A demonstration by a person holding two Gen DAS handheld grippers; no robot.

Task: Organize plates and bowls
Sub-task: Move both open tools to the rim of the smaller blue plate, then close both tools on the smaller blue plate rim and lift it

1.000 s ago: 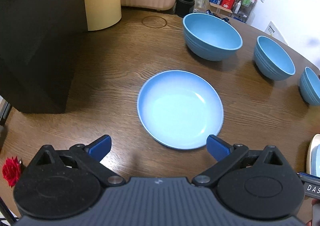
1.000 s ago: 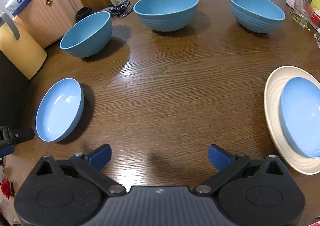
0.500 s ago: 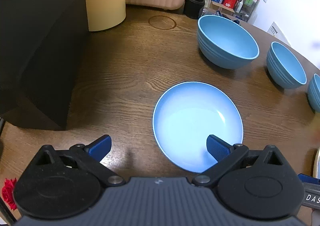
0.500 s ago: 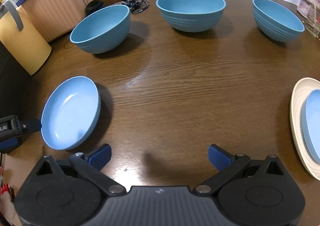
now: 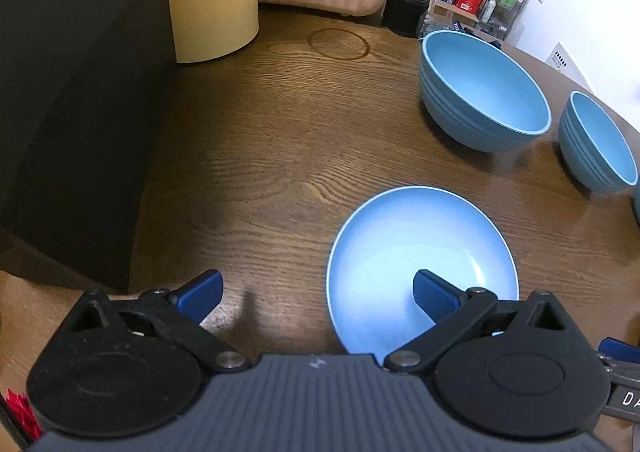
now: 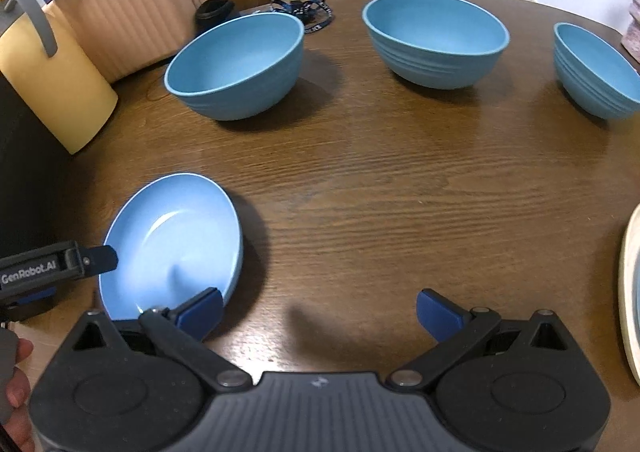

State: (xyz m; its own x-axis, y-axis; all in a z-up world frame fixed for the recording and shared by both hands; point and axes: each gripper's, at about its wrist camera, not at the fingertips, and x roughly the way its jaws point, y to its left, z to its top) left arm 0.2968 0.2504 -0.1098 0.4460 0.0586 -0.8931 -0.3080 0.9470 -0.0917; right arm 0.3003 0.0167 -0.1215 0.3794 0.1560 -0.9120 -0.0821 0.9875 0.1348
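Three ribbed blue bowls ring a glossy, shallow blue plate on the wood-grain table; left tool and right tool both spread apart.

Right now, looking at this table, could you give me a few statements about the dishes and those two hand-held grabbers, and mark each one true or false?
1. Three deep blue bowls stand upright on the wooden table. True.
2. The shallow blue plate is stacked inside one of the bowls. False: it lies alone on the table, apart from them.
3. The left gripper has one finger over the plate and the other outside its rim, with the fingers spread. True.
4. The right gripper is clamped on a bowl. False: its fingers are open and hold nothing.
5. A yellow container stands on the table. True.
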